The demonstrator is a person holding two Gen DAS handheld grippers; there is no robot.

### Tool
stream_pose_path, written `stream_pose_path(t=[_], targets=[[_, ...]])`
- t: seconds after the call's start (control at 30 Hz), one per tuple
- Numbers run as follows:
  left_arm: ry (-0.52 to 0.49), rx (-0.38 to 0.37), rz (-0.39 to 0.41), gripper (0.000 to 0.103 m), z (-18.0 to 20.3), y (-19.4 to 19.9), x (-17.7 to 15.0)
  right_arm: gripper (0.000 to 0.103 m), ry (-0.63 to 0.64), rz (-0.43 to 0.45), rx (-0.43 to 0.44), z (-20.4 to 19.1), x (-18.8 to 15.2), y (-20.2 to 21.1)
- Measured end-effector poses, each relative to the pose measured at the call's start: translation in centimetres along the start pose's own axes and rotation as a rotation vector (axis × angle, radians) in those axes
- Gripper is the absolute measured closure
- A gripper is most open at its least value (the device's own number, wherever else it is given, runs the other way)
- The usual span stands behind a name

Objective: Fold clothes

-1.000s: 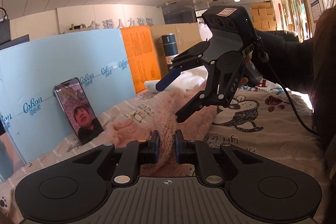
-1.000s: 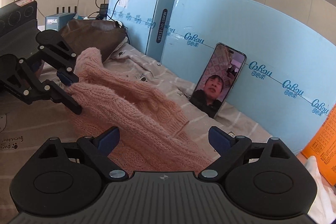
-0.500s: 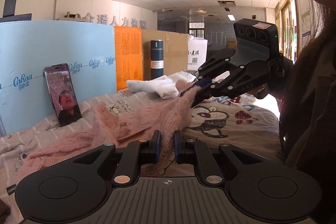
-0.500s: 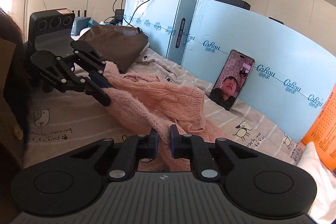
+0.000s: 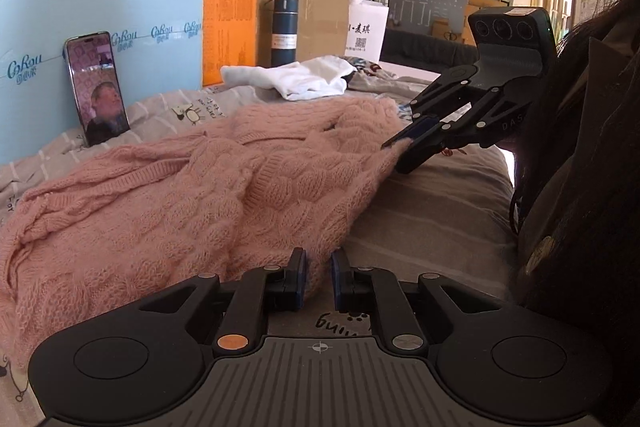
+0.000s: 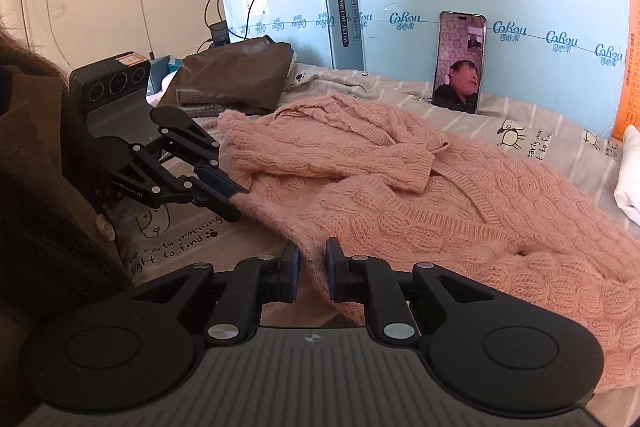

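Left wrist view: the left gripper (image 5: 318, 277) pinches the near hem of the pink knit sweater (image 5: 168, 203), its two fingers almost together on the wool. Farther along the same hem, the right gripper (image 5: 404, 151) is clamped on another bit of the edge. Between and beyond them the sweater lies spread and rumpled across the grey printed bedsheet (image 5: 432, 211), one sleeve folded over its middle. Behind it sits a white garment (image 5: 296, 77), and a phone (image 5: 97, 87) leans upright against the light blue boxes (image 5: 120, 11).
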State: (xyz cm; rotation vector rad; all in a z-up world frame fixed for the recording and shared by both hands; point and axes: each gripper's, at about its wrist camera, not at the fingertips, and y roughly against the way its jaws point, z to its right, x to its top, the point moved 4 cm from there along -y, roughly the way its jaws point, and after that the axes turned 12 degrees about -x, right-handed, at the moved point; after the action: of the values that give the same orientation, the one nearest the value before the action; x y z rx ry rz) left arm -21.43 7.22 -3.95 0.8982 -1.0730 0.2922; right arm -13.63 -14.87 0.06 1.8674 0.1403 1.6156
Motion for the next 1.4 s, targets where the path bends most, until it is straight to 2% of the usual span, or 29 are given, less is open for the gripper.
stream_pose_path(t=[0.03,0.1,0.17,0.23,0.27,0.33,0.4,0.47,0.53,0.6,0.67,0.8,0.87,0.9,0.93,0.97,1.0,1.03,1.07,1.1,1.17,1.3,1.33,1.4], targets=[[0.000,0.005,0.011,0.084,0.1,0.3,0.0,0.061,-0.022,0.005,-0.011,0.2,-0.1,0.2],[-0.001,0.021,0.037,0.079,0.2,1.1,0.1,0.049,-0.092,0.026,-0.093,1.8,-0.4,0.9],[-0.005,0.071,0.067,0.071,0.0,2.1,0.3,0.043,-0.172,0.051,-0.200,3.8,-0.8,1.9],[-0.003,0.133,0.091,0.058,-0.3,2.9,0.4,0.031,-0.259,0.073,-0.312,6.0,-1.2,2.9],[-0.005,0.167,0.086,0.055,-0.5,3.1,0.3,0.030,-0.319,0.077,-0.378,7.5,-1.6,3.3],[-0.022,0.233,0.050,0.038,-0.6,3.1,0.0,0.029,-0.438,0.084,-0.510,10.3,-2.6,4.1],[-0.070,0.269,-0.011,0.034,-0.5,2.5,-0.2,0.026,-0.549,0.084,-0.635,12.7,-3.9,4.9],[-0.136,0.299,-0.063,0.031,-0.1,1.7,-0.4,0.026,-0.643,0.078,-0.701,14.4,-5.0,5.3],[-0.195,0.317,-0.107,0.026,0.2,1.0,-0.5,0.025,-0.750,0.061,-0.746,16.1,-6.2,5.5],[-0.252,0.325,-0.145,0.025,0.6,0.1,-0.8,0.024,-0.841,0.049,-0.784,17.3,-7.2,5.4],[-0.302,0.330,-0.161,0.025,0.8,-0.7,-1.0,0.024,-0.910,0.052,-0.786,18.1,-7.9,5.2],[-0.377,0.336,-0.150,0.025,1.1,-2.0,-0.6,0.020,-0.940,0.065,-0.791,18.5,-7.7,4.5],[-0.415,0.336,-0.142,0.027,1.3,-2.6,-0.5,0.021,-0.915,0.048,-0.812,18.2,-7.0,3.8],[-0.430,0.331,-0.139,0.034,1.4,-2.8,-0.5,0.026,-0.895,0.041,-0.802,17.9,-6.7,3.4],[-0.439,0.312,-0.141,0.049,1.6,-3.0,-0.5,0.037,-0.874,0.034,-0.791,17.6,-6.5,2.9],[-0.448,0.295,-0.143,0.057,1.8,-3.1,-0.5,0.043,-0.857,0.033,-0.787,17.2,-6.2,2.7],[-0.457,0.281,-0.144,0.074,1.9,-3.2,-0.5,0.061,-0.845,0.043,-0.793,16.7,-6.1,3.0],[-0.460,0.260,-0.141,0.095,1.9,-3.2,-0.5,0.083,-0.833,0.053,-0.799,16.2,-5.9,3.2],[-0.447,0.248,-0.124,0.097,1.8,-2.9,-0.4,0.090,-0.821,0.063,-0.804,15.7,-5.7,3.4],[-0.430,0.240,-0.102,0.097,1.6,-2.5,-0.2,0.092,-0.809,0.073,-0.810,15.2,-5.6,3.7],[-0.394,0.255,-0.031,0.097,1.1,-1.2,0.5,0.093,-0.786,0.112,-0.826,14.1,-5.0,4.5],[-0.336,0.236,0.094,0.097,0.6,1.6,2.4,0.093,-0.685,0.254,-0.905,10.9,-2.3,8.8],[-0.326,0.222,0.110,0.097,0.5,2.0,2.7,0.093,-0.669,0.262,-0.922,10.4,-2.1,9.3],[-0.301,0.191,0.126,0.097,0.5,2.5,2.9,0.093,-0.677,0.215,-0.942,10.5,-3.0,9.1]])
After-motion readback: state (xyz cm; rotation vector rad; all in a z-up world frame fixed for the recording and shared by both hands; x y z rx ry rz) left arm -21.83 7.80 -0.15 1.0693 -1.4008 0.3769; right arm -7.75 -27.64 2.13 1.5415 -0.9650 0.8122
